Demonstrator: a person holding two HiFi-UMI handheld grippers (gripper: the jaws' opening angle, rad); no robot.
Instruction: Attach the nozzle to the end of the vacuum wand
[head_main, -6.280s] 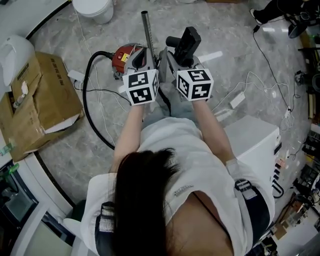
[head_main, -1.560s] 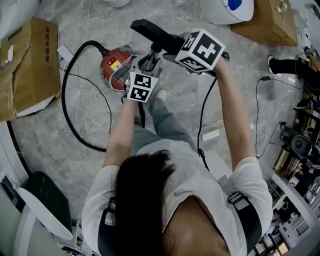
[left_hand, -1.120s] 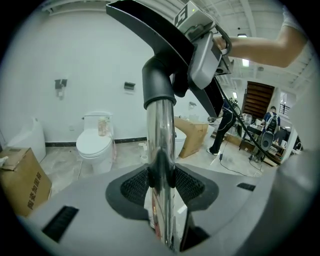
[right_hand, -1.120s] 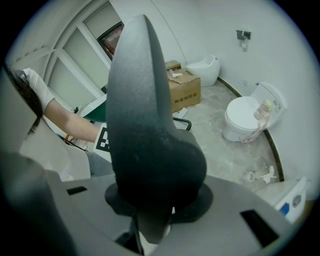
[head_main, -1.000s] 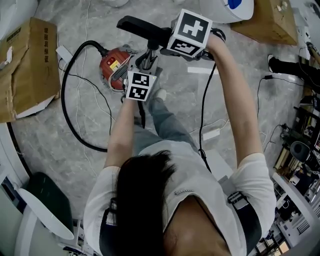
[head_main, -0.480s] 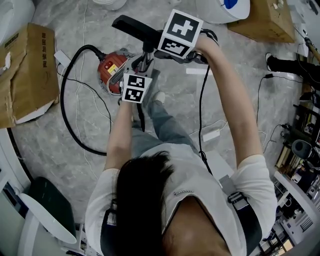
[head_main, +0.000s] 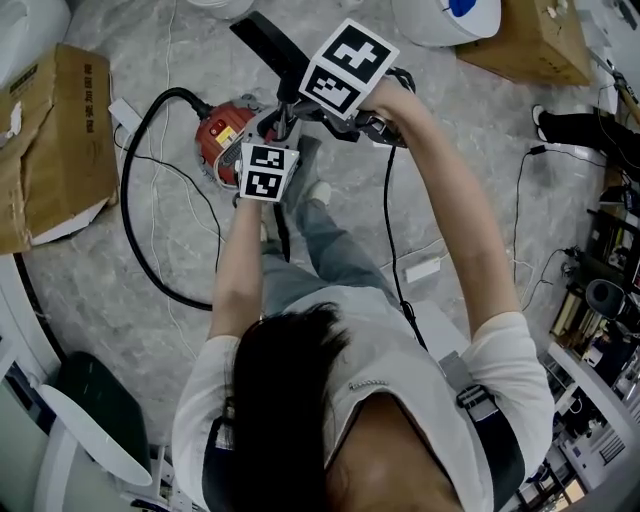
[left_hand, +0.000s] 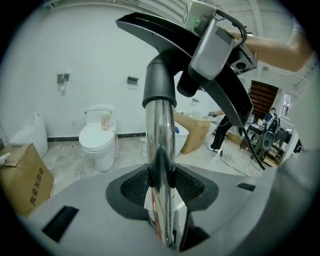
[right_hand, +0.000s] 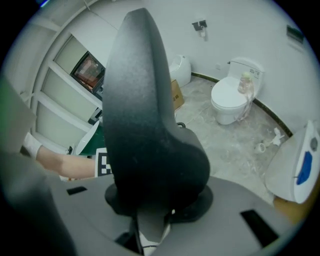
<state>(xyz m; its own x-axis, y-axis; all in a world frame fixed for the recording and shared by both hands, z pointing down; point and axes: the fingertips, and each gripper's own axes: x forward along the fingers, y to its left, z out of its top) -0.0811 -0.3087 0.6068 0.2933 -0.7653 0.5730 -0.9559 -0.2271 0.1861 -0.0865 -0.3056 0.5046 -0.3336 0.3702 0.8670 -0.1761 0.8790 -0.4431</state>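
The left tongs are clamping the chrome wand and holding it upright, apparently to steady it. The right tongs are gripping the black nozzle and setting its neck over the wand's top end, though it is hard to judge whether it is fully seated. This is happening in the air above a marbled floor, where the red vacuum body and a cardboard box are lying, with a toilet standing by the wall.

From my console I count two grippers, left gripper and right gripper, one wand, one nozzle, one red canister, one hose, one toilet, and two cardboard boxes, left box and right box.
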